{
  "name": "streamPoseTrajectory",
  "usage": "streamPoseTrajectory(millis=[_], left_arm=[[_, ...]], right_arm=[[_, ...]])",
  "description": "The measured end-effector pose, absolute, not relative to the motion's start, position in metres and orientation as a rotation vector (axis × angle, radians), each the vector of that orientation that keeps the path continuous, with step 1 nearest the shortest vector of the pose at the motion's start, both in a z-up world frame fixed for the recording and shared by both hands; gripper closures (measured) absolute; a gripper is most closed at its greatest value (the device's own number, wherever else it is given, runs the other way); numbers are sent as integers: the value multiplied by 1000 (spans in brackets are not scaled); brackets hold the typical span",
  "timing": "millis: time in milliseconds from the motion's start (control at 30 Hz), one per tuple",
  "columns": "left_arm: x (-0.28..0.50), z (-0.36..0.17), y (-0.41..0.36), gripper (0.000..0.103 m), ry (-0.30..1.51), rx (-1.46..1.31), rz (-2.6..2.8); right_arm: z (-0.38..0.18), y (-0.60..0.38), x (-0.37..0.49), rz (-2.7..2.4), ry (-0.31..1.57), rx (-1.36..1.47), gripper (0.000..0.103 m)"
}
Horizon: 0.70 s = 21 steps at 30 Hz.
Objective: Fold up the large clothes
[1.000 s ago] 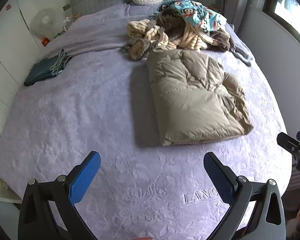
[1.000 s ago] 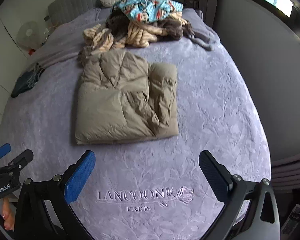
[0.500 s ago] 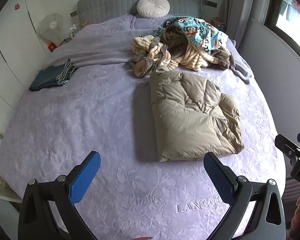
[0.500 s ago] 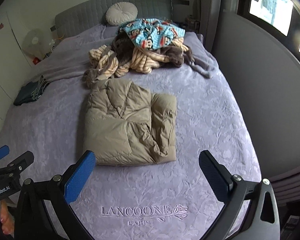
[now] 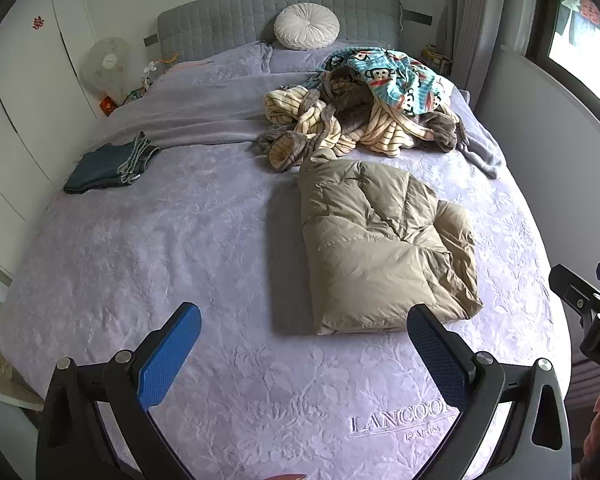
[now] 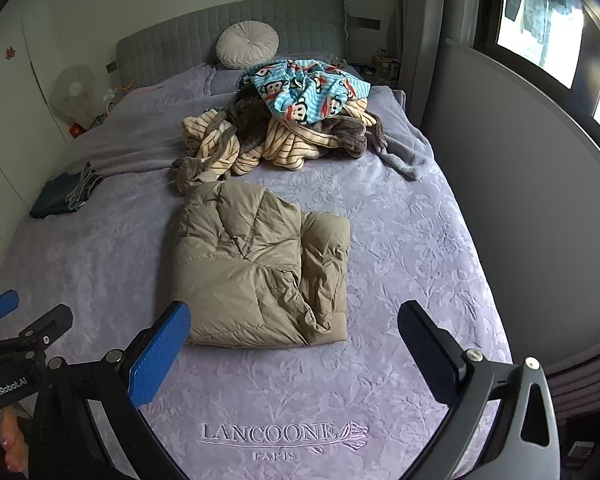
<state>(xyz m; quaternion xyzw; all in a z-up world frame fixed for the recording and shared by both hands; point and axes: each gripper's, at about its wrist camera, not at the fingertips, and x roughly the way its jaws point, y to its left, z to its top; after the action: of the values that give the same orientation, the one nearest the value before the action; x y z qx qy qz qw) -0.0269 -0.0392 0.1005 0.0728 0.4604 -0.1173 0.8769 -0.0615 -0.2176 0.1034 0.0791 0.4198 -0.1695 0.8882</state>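
A tan puffer jacket [image 5: 384,248] [image 6: 260,268] lies folded into a rectangle on the lavender bedspread [image 5: 172,248] [image 6: 412,248]. Behind it is a heap of unfolded clothes [image 5: 364,108] [image 6: 288,124], striped cream fleece under a blue monkey-print piece. My left gripper [image 5: 304,344] is open and empty above the foot of the bed, short of the jacket's near edge. My right gripper [image 6: 294,344] is open and empty too, just in front of the jacket. Each gripper shows at the edge of the other's view.
Folded dark jeans [image 5: 108,164] [image 6: 64,196] lie at the bed's left side. A round white cushion [image 5: 306,26] leans on the grey headboard. A fan [image 5: 108,64] stands left of the bed. A grey wall [image 6: 540,220] and window close the right side.
Both grippers have pulled back and lifted away from the jacket, so more of the headboard and room shows. The jacket has stayed folded in place.
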Motion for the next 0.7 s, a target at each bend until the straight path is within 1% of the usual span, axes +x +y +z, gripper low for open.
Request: streamPoseTrajectory(millis=[700], left_arm=[[-24, 97, -36, 0, 966, 150, -223]], right_arm=[[100, -210, -67, -366, 885, 172, 0]])
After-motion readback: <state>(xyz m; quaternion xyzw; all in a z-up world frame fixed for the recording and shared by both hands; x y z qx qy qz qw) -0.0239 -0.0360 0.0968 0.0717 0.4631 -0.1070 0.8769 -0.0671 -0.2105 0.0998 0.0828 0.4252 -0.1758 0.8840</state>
